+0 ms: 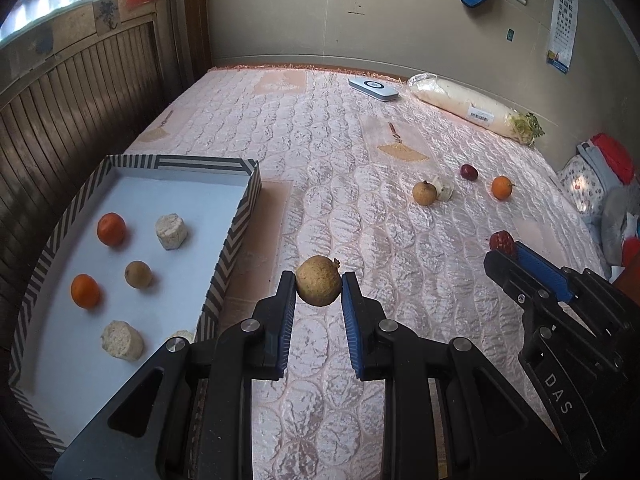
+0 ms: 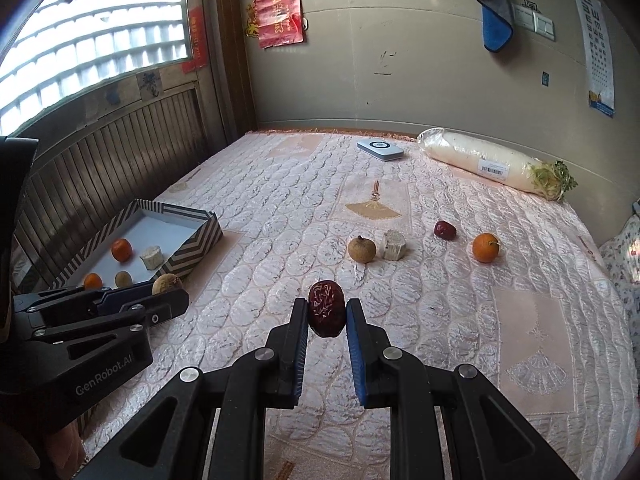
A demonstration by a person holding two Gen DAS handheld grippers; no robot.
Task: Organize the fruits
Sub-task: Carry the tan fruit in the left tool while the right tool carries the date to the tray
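Observation:
My left gripper (image 1: 319, 286) is shut on a round tan-brown fruit (image 1: 318, 280), held above the quilt just right of the striped tray (image 1: 236, 216). That tray holds two oranges (image 1: 111, 229), a small brown fruit (image 1: 138, 274) and pale chunks (image 1: 171, 231). My right gripper (image 2: 327, 314) is shut on a wrinkled dark red date (image 2: 326, 313) over the bed's middle. Loose on the quilt further back lie a brown fruit (image 2: 361, 249), a pale chunk (image 2: 394, 245), a dark red fruit (image 2: 445, 230) and an orange (image 2: 485, 247). Each gripper shows in the other's view, left gripper (image 2: 170, 290) and right gripper (image 1: 502, 246).
A wrapped white radish (image 2: 488, 164) and a flat white device (image 2: 380, 149) lie near the far wall. Folded clothes (image 1: 608, 184) pile up at the bed's right edge. A wooden slatted wall (image 1: 80, 100) runs along the left behind the tray.

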